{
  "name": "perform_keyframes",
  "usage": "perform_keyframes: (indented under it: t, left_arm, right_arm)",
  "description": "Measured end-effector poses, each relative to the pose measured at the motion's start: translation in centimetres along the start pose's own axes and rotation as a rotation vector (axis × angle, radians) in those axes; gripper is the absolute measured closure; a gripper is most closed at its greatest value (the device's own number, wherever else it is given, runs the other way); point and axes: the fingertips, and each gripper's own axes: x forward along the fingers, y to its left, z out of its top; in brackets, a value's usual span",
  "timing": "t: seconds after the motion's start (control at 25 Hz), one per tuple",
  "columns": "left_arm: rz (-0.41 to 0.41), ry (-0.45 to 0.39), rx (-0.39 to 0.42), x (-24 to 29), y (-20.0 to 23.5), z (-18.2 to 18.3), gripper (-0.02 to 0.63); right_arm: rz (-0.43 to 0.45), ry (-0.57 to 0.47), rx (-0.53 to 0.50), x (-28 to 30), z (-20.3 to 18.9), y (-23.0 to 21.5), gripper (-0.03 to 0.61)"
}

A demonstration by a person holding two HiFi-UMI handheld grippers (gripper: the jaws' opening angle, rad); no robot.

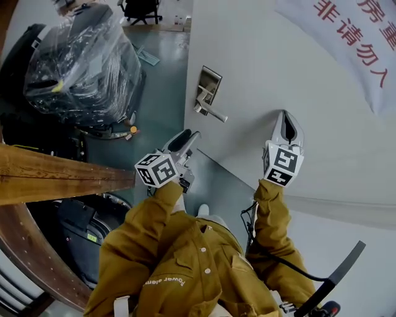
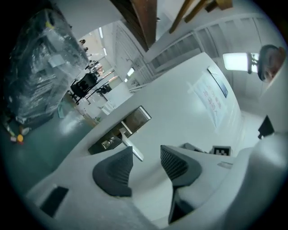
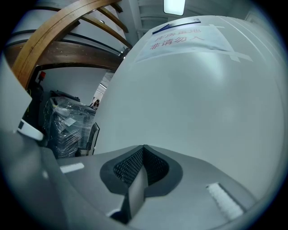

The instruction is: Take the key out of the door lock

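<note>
The white door (image 1: 297,74) carries a metal lock plate (image 1: 208,83) with a silver lever handle (image 1: 213,112). In the left gripper view the plate (image 2: 135,117) and lever (image 2: 133,148) lie just ahead of my jaws. Beside the lever a small silver piece (image 2: 107,143) sits on the plate; it looks like the key's head. My left gripper (image 1: 190,135) (image 2: 146,152) is open, a short way off the lever, with nothing between its fingers. My right gripper (image 1: 286,117) (image 3: 143,150) is shut and empty, its tips close to the bare door face right of the lock.
A bulky black thing wrapped in clear plastic (image 1: 80,62) stands left of the door, beyond its edge. A wooden beam (image 1: 55,173) crosses at my left. A paper notice with red characters (image 1: 365,31) is taped on the door. An office chair (image 1: 142,9) stands far back.
</note>
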Motion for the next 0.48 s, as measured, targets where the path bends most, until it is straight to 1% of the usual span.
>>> perform_keyframes:
  t: [0.12, 0.24, 0.36, 0.48]
  left_arm:
    - [0.009, -0.064, -0.165, 2.0, 3.3, 0.8, 0.431]
    - [0.062, -0.089, -0.289, 3.9, 7.4, 0.1, 0.421]
    - [0.111, -0.082, -0.368, 5.5, 11.2, -1.2, 0.419]
    - [0.115, -0.107, -0.443, 6.8, 13.8, -2.1, 0.423]
  right_arm:
    - [0.001, 0.003, -0.008, 0.0, -0.2, 0.0, 0.574]
    - [0.002, 0.005, -0.013, -0.2, -0.1, -0.2, 0.574]
    - [-0.001, 0.005, -0.017, -0.2, -0.1, -0.2, 0.574]
    - [0.003, 0.010, -0.016, -0.2, -0.3, -0.1, 0.574]
